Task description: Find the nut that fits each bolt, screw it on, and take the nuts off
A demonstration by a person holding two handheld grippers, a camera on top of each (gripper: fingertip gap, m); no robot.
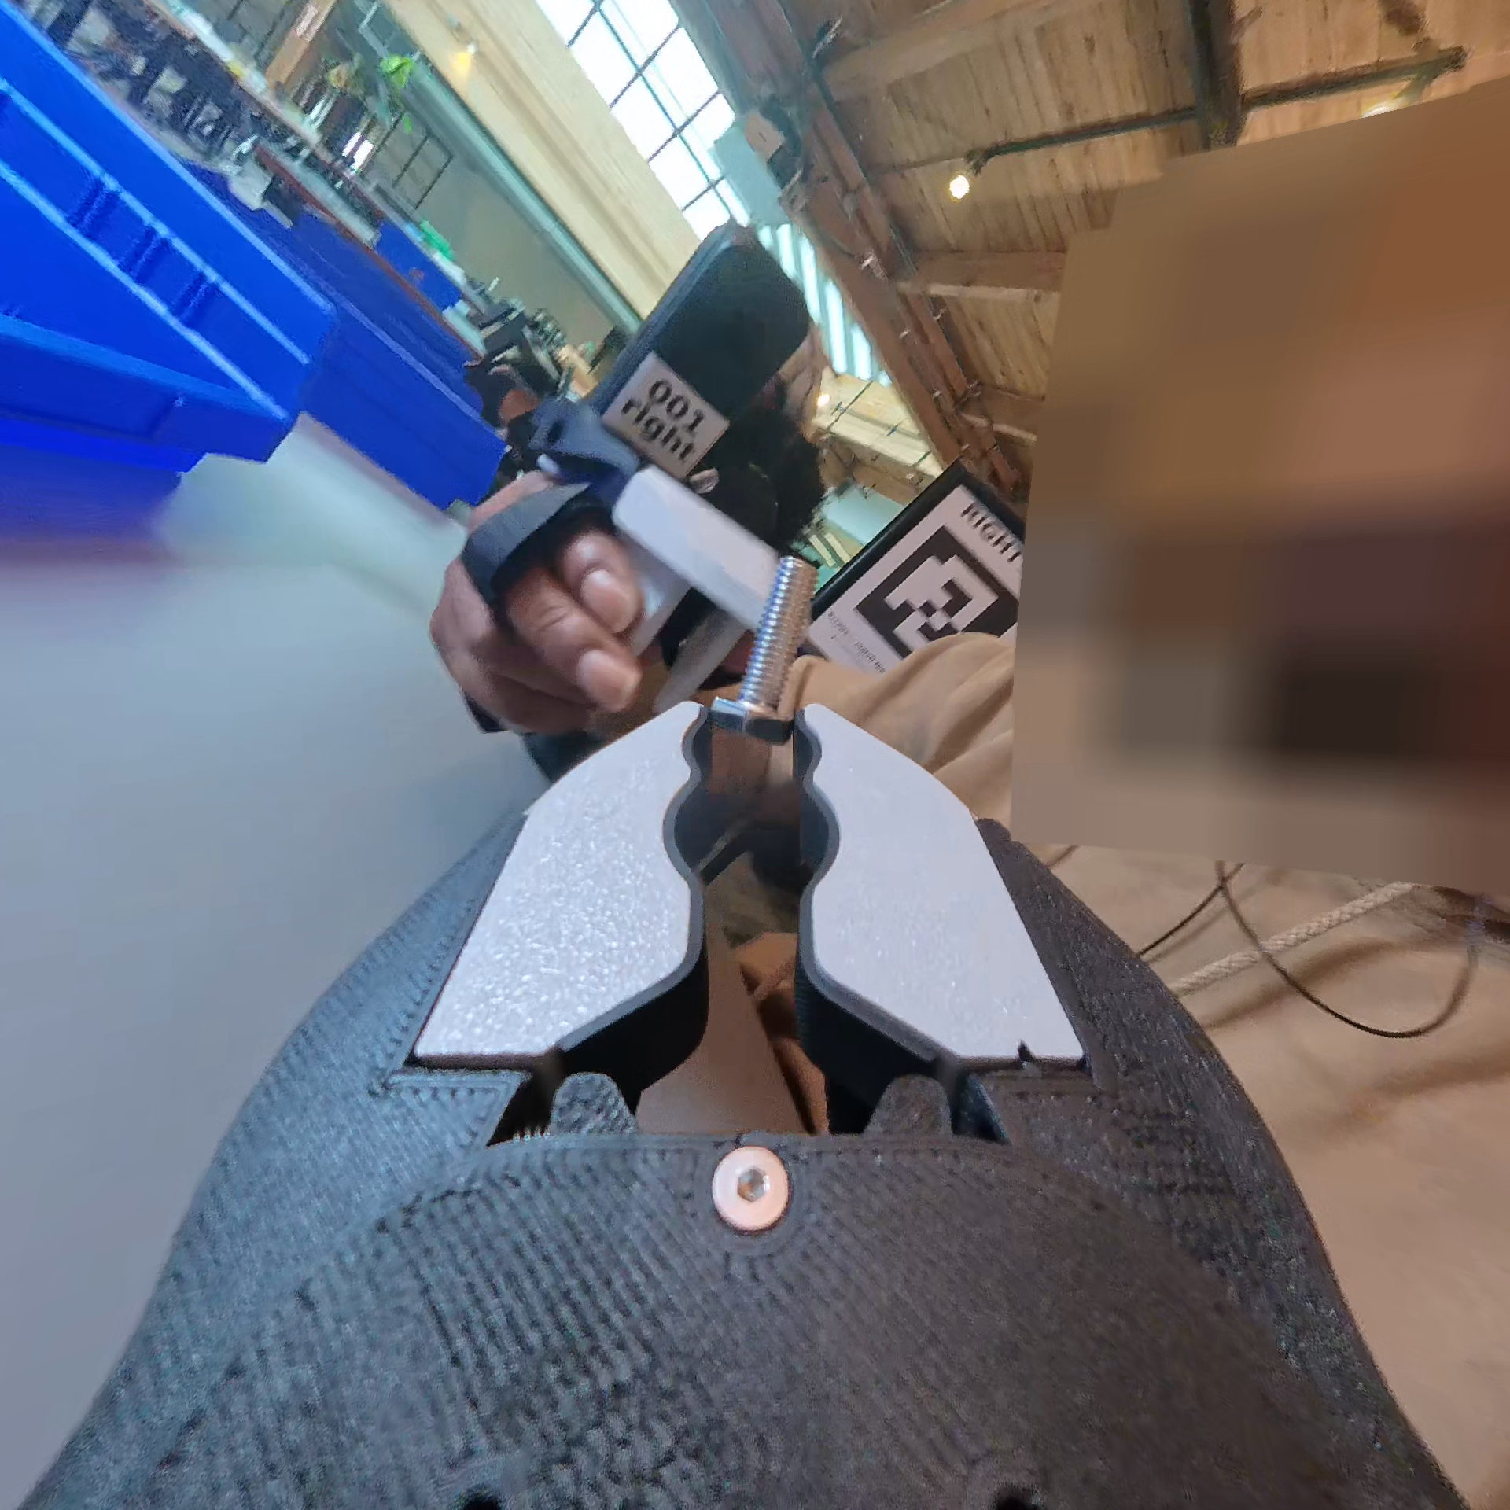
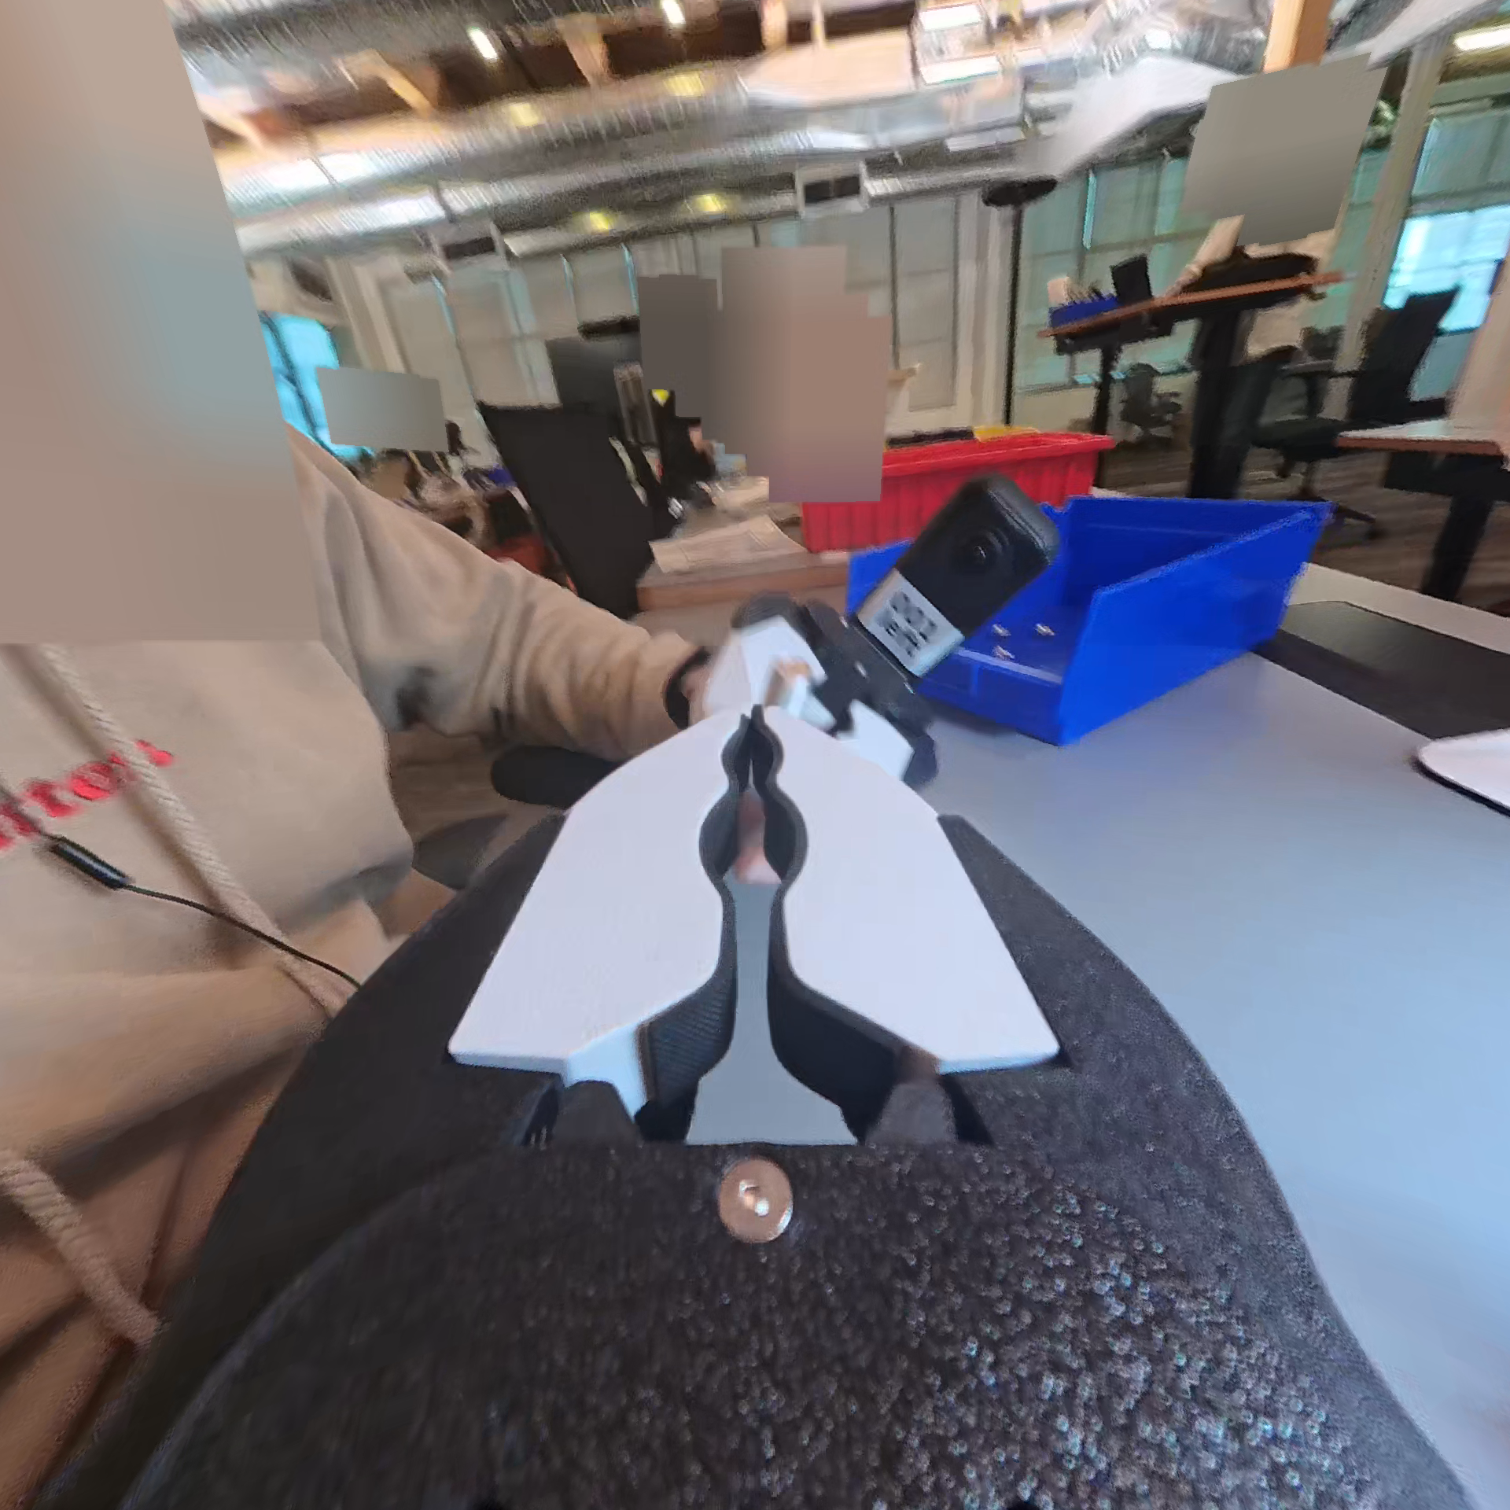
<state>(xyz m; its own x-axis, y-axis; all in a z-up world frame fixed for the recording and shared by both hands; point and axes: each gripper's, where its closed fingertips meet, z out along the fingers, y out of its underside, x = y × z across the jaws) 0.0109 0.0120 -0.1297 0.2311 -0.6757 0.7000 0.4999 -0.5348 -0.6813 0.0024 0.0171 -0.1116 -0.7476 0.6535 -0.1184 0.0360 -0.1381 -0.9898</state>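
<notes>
Bolt (image 1: 764,645): silver, threaded; its head sat pinched between the tips of the left gripper, shank pointing up and away toward the right gripper's white fingers.
Left gripper (image 1: 750,731): clenched on the bolt head; white finger plates close together, a narrow gap behind the head. In the right wrist view it (image 2: 797,694) showed past the right gripper's tips, blurred, with its camera above it.
Right gripper (image 2: 756,727): fingers pressed tip to tip; whether anything sat between them could not be told, and no nut was visible there. In the left wrist view its white fingers (image 1: 694,531) lay just behind the bolt's thread end; contact could not be told.
Hand (image 1: 539,629): wrapped round the right gripper's handle, left of the bolt, finger through a black loop.
Table (image 2: 1226,858): grey; both grippers were held above its near edge.
Blue bin (image 2: 1144,621): on the table, beyond the bolt-holding gripper; a few small metal pieces (image 2: 1017,639) lay on its floor, too small to identify.
Red bin (image 2: 980,482): farther back, behind the blue bin.
Person: beige hooded top (image 2: 204,776) with a cord, close beside the bolt.
</notes>
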